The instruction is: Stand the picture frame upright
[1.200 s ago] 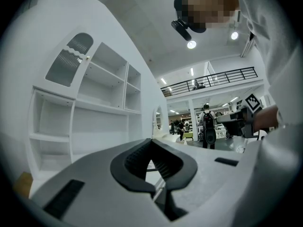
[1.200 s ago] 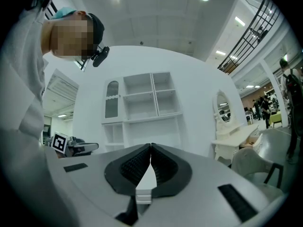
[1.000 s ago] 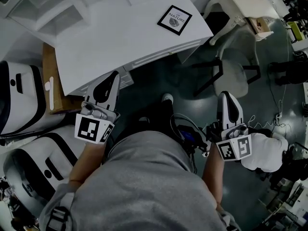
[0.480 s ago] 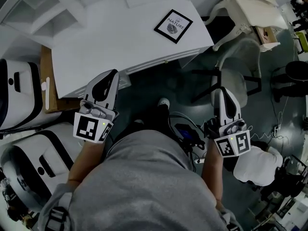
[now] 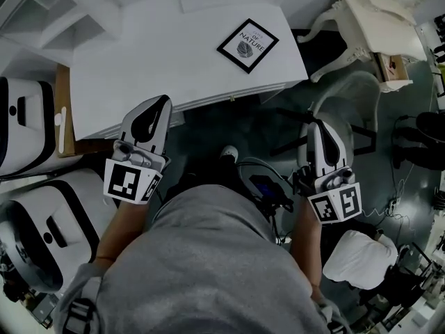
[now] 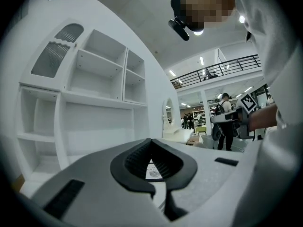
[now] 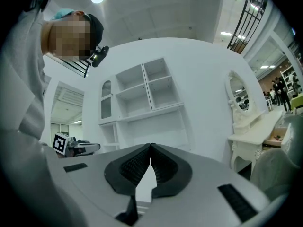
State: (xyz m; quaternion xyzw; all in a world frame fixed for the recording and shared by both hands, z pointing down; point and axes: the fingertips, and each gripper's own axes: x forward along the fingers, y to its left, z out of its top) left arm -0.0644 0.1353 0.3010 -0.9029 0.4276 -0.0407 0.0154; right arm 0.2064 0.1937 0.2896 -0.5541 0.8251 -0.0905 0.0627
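Overhead, the head view is showing the frame (image 5: 247, 45) lying flat and face up near the far right corner of the white desk (image 5: 139, 68), set at a slant to the desk's edges. Neither gripper is touching it. The left gripper (image 5: 161, 103) is reaching about as far as the desk's near edge, well apart from the frame. The right gripper (image 5: 316, 125) is hanging over the dark floor off the desk's right corner, beside a chair (image 5: 351, 92).

Only the left gripper view is catching the frame from low down: it is showing small and distant through the gap under the jaw tips, flat on the desk top. That view is also showing the shelves (image 6: 94, 79) rising behind the desk, which the head view is only clipping at its top left. The jaws there are pressing together at their tips and gripping nothing.

Meanwhile the right gripper view is looking at the same shelves from further right and is taking in a vanity (image 7: 251, 126) with a mirror, standing beside the desk. Its jaws are likewise meeting at the tips, with nothing between them. Each gripper view is also glimpsing the other gripper's marker cube at its edge.

Both forearms are stretching forward from the body, roughly parallel. The grippers are pointing level toward the desk, the left one leaning slightly to the right.
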